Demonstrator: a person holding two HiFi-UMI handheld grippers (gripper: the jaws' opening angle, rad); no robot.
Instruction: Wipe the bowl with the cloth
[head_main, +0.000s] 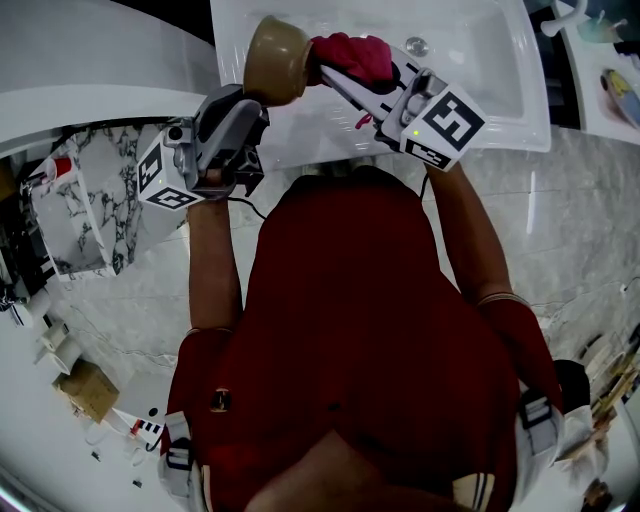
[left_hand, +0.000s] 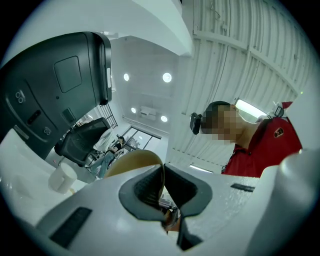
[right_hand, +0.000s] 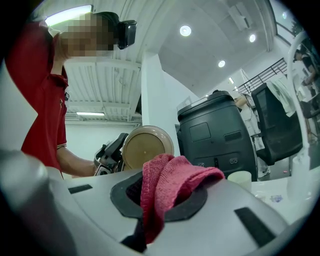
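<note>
A tan bowl (head_main: 277, 58) is held on its side above the white sink (head_main: 480, 110). My left gripper (head_main: 262, 100) is shut on the bowl's rim (left_hand: 137, 159), which stands thin between the dark pads. A pink-red cloth (head_main: 352, 54) is bunched at the tip of my right gripper (head_main: 340, 75), which is shut on it. In the head view the cloth lies right beside the bowl's right side. From the right gripper view the cloth (right_hand: 167, 184) fills the jaws and the bowl's underside (right_hand: 146, 146) shows beyond it, a little apart.
The sink's drain (head_main: 417, 45) lies behind the right gripper. A marble counter (head_main: 570, 220) surrounds the sink. A black dispenser (right_hand: 216, 136) hangs on the wall, with a white cup (right_hand: 239, 179) below it. Small boxes (head_main: 85, 388) lie at lower left.
</note>
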